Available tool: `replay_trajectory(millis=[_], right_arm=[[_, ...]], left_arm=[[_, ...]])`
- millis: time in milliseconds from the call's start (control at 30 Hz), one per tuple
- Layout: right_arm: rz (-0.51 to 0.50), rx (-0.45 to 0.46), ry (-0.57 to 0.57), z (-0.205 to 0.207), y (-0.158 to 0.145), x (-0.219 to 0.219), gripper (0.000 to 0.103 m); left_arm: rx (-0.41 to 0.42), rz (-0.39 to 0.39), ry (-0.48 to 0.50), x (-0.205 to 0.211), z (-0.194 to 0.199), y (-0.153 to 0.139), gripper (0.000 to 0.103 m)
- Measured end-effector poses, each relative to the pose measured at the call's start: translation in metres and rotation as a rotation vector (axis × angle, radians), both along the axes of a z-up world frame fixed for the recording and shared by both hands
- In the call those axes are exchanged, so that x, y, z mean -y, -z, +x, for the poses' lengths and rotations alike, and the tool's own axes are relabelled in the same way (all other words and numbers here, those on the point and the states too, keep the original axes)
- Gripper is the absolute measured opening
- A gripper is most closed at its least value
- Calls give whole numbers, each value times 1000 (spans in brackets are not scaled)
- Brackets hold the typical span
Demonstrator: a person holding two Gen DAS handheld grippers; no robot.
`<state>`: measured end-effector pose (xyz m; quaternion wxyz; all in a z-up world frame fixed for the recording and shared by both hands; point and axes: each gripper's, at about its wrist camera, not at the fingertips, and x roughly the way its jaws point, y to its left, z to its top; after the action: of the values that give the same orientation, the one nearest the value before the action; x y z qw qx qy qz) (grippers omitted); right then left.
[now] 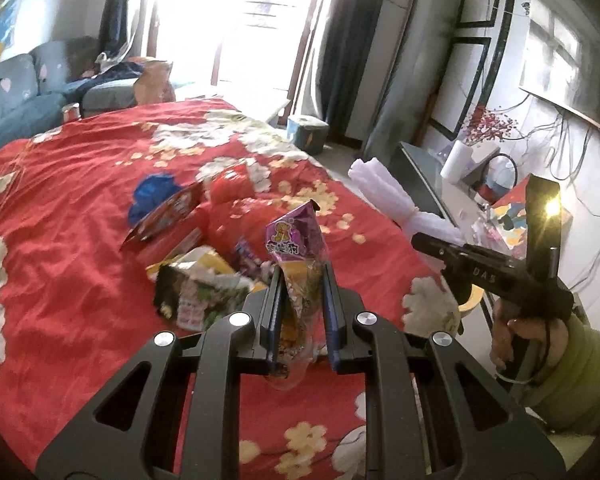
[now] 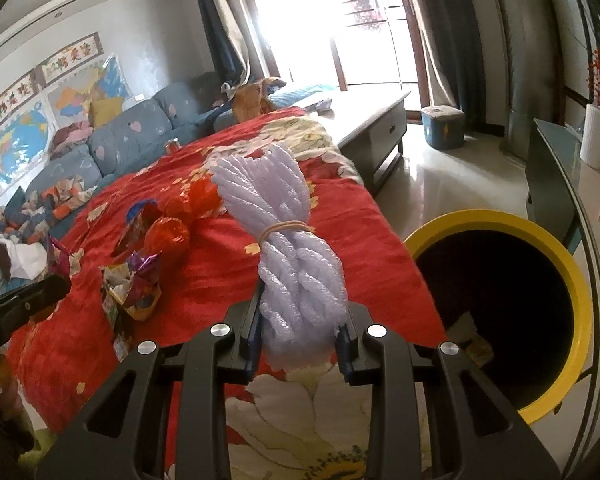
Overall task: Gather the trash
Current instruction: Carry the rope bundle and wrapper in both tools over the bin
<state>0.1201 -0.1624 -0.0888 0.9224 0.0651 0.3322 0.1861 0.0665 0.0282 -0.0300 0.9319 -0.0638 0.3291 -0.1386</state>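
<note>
Both held level over the red floral cloth point(image 2: 220, 264) — the left hand-held gripper point(image 1: 302, 312) clamps a purple snack wrapper point(image 1: 296, 248) upright, the right hand-held gripper point(image 2: 300, 336) grips a banded foam bundle point(image 2: 284, 240) beside the yellow-rimmed bin point(image 2: 580, 280).

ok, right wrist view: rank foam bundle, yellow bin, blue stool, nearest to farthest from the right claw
1. foam bundle: held in the right claw.
2. yellow bin: right, on the floor beside the bed.
3. blue stool: far right, by the window.

Your left gripper point(image 1: 302, 312) is matte black with blue finger pads point(image 1: 332, 320) and silver round screws. Your right gripper point(image 2: 300, 344) matches; its black body reads "DAS". Your right hand point(image 1: 512, 340) shows bare skin under a green sleeve point(image 1: 572, 376).
</note>
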Motion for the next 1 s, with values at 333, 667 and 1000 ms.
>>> replay_trajectory(millis=[333, 667, 1000], right_arm=[[24, 17, 83, 5, -7, 33, 28], [48, 12, 169, 11, -3, 66, 28], [72, -11, 251, 14, 8, 100, 28]], left_arm=[[16, 12, 49, 32, 17, -10, 12], [23, 32, 113, 69, 33, -15, 12], [15, 25, 169, 107, 52, -11, 12]])
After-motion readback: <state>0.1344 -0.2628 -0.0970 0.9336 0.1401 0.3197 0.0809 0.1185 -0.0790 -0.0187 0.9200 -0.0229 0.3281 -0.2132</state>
